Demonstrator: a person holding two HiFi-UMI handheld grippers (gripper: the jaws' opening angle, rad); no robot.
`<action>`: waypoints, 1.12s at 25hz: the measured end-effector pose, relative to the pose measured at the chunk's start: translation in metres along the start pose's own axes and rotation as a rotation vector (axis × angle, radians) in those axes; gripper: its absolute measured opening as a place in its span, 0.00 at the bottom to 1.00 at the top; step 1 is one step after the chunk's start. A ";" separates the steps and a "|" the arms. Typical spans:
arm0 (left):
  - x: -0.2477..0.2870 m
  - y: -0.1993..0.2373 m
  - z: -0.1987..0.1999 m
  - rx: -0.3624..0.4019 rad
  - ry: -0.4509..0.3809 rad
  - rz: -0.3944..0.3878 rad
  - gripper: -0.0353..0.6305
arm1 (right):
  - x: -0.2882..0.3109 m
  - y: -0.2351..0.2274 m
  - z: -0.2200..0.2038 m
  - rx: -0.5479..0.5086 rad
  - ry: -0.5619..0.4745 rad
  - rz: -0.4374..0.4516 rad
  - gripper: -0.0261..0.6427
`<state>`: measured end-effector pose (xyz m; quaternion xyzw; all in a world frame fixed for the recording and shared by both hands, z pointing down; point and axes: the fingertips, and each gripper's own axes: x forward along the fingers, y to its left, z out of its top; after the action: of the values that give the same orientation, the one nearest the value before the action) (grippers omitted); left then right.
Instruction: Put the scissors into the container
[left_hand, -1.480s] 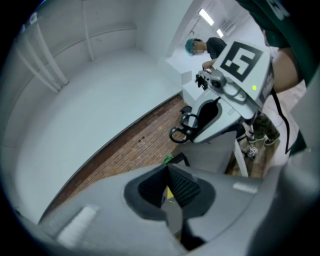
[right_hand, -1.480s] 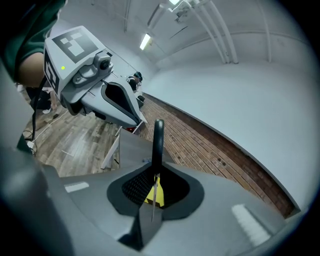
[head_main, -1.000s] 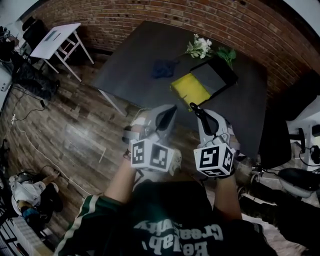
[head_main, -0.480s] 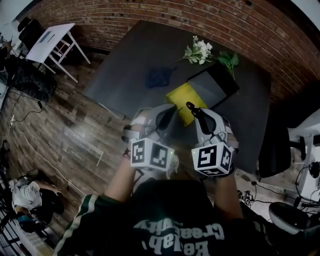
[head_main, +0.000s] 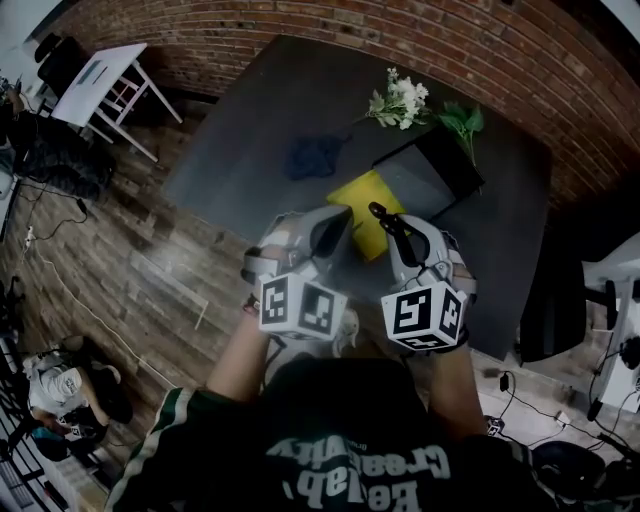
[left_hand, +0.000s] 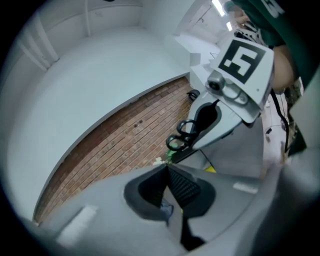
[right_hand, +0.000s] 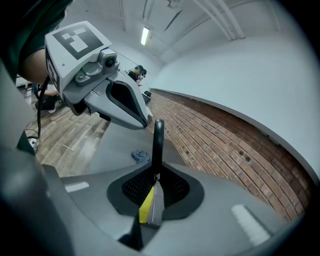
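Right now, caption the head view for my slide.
Right hand-held gripper holds scissors near the table, left hand-held gripper beside it.

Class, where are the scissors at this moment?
Head view, centre-right: the scissors are clamped in the right gripper, beside the left gripper, near the yellow object.

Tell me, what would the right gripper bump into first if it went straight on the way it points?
Probably the brick wall. The right gripper, shut on the scissors, points over the table, past the blue cloth. Depth is hard to judge.
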<state>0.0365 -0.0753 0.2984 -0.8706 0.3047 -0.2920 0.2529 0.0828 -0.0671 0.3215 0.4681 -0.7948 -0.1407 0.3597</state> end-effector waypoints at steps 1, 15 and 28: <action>0.003 0.000 -0.001 -0.001 0.005 0.000 0.06 | 0.003 -0.001 -0.002 0.002 -0.002 0.005 0.10; 0.039 0.006 -0.010 -0.010 0.062 0.017 0.06 | 0.033 -0.021 -0.019 0.010 -0.029 0.059 0.10; 0.045 0.007 -0.016 -0.020 0.098 0.028 0.06 | 0.047 -0.017 -0.019 0.010 -0.044 0.120 0.10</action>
<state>0.0521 -0.1147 0.3208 -0.8534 0.3316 -0.3277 0.2330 0.0929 -0.1135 0.3457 0.4181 -0.8298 -0.1252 0.3478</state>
